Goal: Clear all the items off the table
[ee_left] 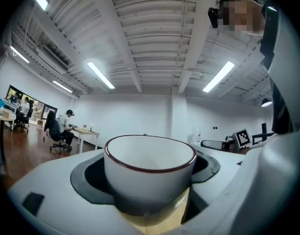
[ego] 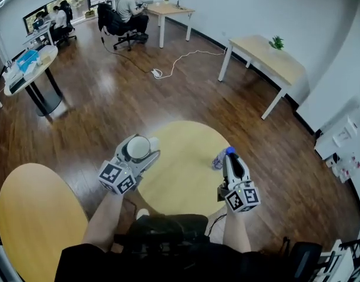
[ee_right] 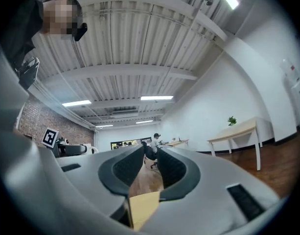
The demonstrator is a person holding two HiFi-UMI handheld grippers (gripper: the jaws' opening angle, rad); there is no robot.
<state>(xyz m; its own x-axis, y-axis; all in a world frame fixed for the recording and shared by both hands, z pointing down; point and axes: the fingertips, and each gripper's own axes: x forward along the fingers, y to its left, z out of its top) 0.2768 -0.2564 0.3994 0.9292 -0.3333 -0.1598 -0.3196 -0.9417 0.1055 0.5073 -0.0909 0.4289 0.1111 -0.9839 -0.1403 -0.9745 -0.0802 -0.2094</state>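
Note:
A white cup with a dark red rim (ego: 138, 148) sits between the fingers of my left gripper (ego: 145, 151), which is shut on its sides. The same cup (ee_left: 150, 173) fills the left gripper view, upright between the two dark pads (ee_left: 86, 177). My right gripper (ego: 228, 155) is held over the right edge of the round yellow table (ego: 185, 181). A small blue-and-white thing (ego: 218, 160) shows at its tip. In the right gripper view the jaws (ee_right: 150, 168) stand close together with a narrow gap and nothing shows in it, so I cannot tell whether that thing is held.
A second round yellow table (ego: 33, 216) is at lower left. A long table with a plant (ego: 268, 54) stands at right. A round white table with items (ego: 33, 63) is at far left. People sit at a desk (ego: 130, 7) at the back. A power strip and cable (ego: 156, 73) lie on the floor.

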